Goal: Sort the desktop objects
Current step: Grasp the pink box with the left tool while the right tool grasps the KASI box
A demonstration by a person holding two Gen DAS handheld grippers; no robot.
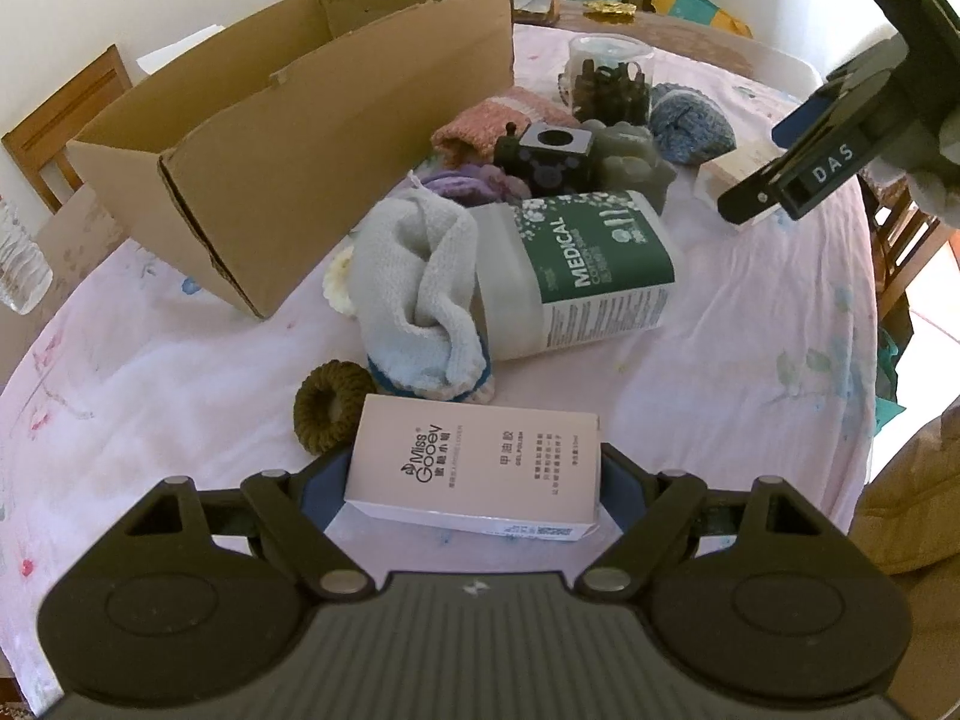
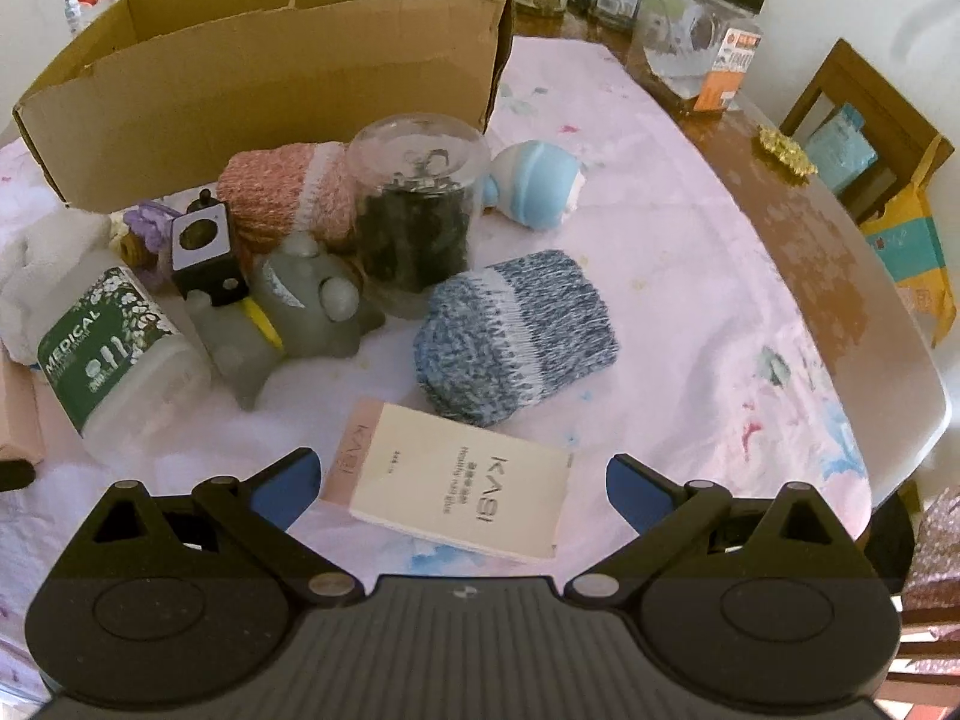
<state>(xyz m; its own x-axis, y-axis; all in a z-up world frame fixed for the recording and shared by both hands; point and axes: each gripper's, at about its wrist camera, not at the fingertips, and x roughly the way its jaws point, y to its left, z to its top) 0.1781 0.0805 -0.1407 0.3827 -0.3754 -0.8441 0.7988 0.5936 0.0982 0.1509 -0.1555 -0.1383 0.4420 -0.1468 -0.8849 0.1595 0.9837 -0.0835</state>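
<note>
My left gripper (image 1: 474,474) is shut on a pink Miss Gooey box (image 1: 480,468), its blue pads against both sides, just above the tablecloth. My right gripper (image 2: 462,480) is open, its fingers either side of a cream KASI box (image 2: 456,480) lying flat on the cloth, with gaps on both sides. In the left wrist view the right gripper (image 1: 780,180) hangs over that same box (image 1: 729,174) at the right. An open cardboard box (image 1: 288,120) stands at the back left; it also shows in the right wrist view (image 2: 270,78).
A pile lies in the middle: a MEDICAL cotton swab tub (image 1: 576,270), a grey sock (image 1: 420,288), a brown hair tie (image 1: 330,405), a pink sock (image 2: 288,192), a blue sock (image 2: 516,336), a jar of clips (image 2: 420,210), a grey toy (image 2: 294,312), a black cube (image 1: 552,156). Jars (image 2: 696,48) and chairs ring the table.
</note>
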